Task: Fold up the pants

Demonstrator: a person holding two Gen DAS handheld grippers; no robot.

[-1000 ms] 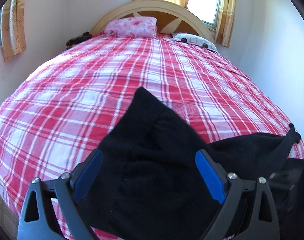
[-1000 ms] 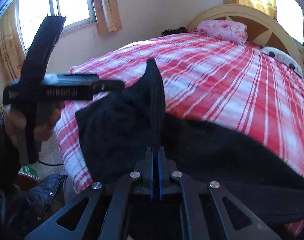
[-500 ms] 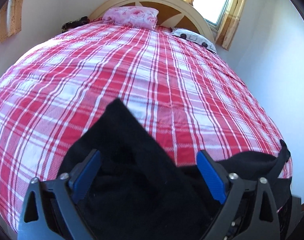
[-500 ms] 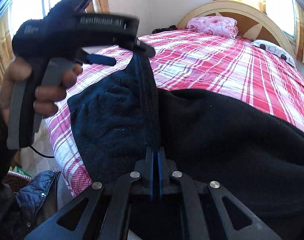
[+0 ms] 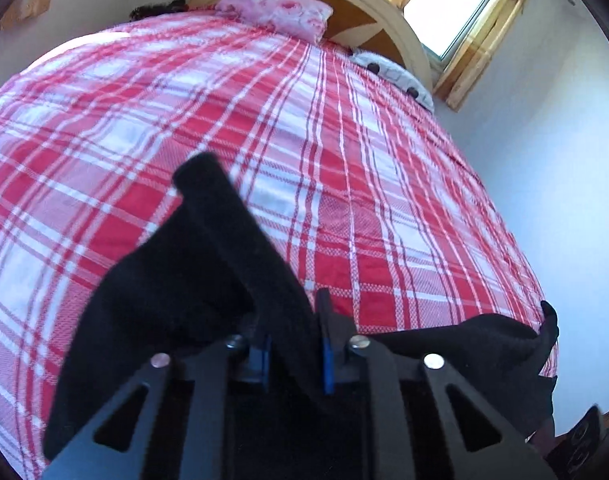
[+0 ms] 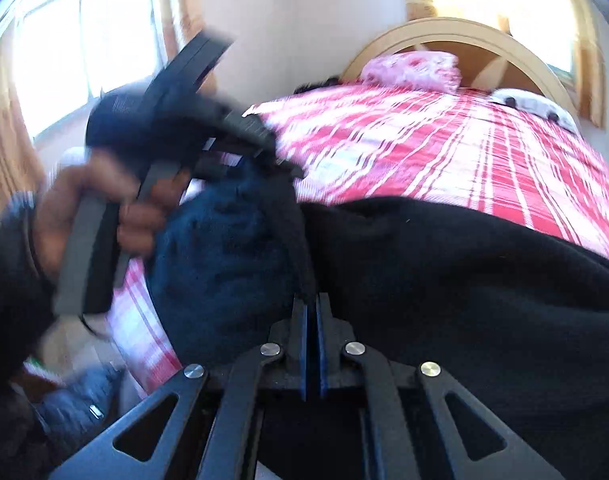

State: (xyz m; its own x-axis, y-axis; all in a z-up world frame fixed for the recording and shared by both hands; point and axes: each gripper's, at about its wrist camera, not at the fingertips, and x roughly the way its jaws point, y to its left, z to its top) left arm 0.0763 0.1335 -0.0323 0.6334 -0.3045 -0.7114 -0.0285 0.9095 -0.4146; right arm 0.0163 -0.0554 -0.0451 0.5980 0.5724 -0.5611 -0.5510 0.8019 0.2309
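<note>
Left tongs [image 5: 294,354] — blue-padded fingers drawn close and clamped on a thick fold of the black pants [image 5: 176,280], which rises between them as a ridge pointing toward the head of the bed. Right tongs [image 6: 311,344] — fingers pressed together, pinching an edge of the same garment; from this grip the dark cloth spreads to the right across the near end of the bed [image 6: 444,140]. In the right wrist view the left tongs appear blurred at upper left, held in the person's left hand [image 6: 104,216], with the pants bunched just beneath them. The pants lie at the foot of the bed on a red-and-white plaid bedspread [image 5: 264,120], one end trailing toward the right edge of the mattress. Beyond: a pink floral pillow [image 5: 276,10] against the curved headboard [image 5: 384,8], and a bright window [image 5: 448,0] beside it.
</note>
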